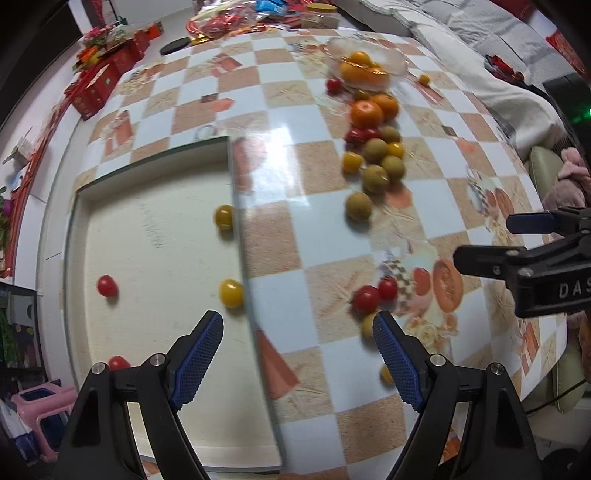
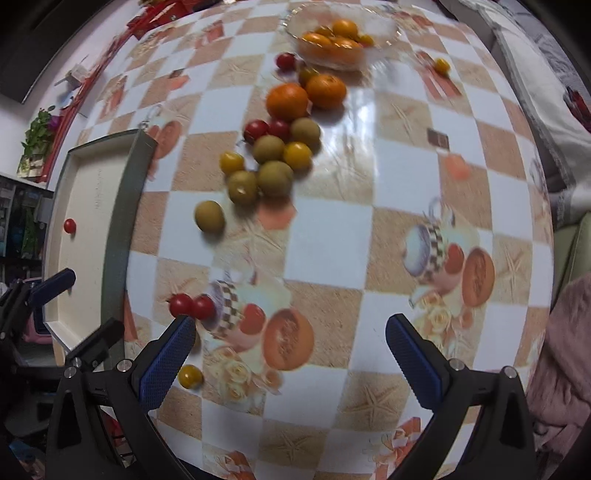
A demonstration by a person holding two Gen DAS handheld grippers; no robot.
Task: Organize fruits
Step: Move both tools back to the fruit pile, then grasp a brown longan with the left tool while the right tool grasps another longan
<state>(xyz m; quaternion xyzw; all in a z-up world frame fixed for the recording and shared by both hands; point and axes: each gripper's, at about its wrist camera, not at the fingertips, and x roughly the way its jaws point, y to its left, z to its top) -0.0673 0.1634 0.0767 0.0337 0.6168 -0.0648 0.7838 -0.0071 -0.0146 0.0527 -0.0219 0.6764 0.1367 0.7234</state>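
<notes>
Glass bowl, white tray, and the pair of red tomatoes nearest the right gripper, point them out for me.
glass bowl [image 2: 384, 27], right wrist view, bare rim.
white tray [image 1: 147, 240], left wrist view, bare floor.
red tomato pair [image 2: 181, 304], right wrist view, left tomato.

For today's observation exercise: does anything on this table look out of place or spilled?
Yes. Fruit lies loose across the tablecloth: two oranges, green fruits and cherry tomatoes sit outside both the glass bowl and the tray.
</notes>
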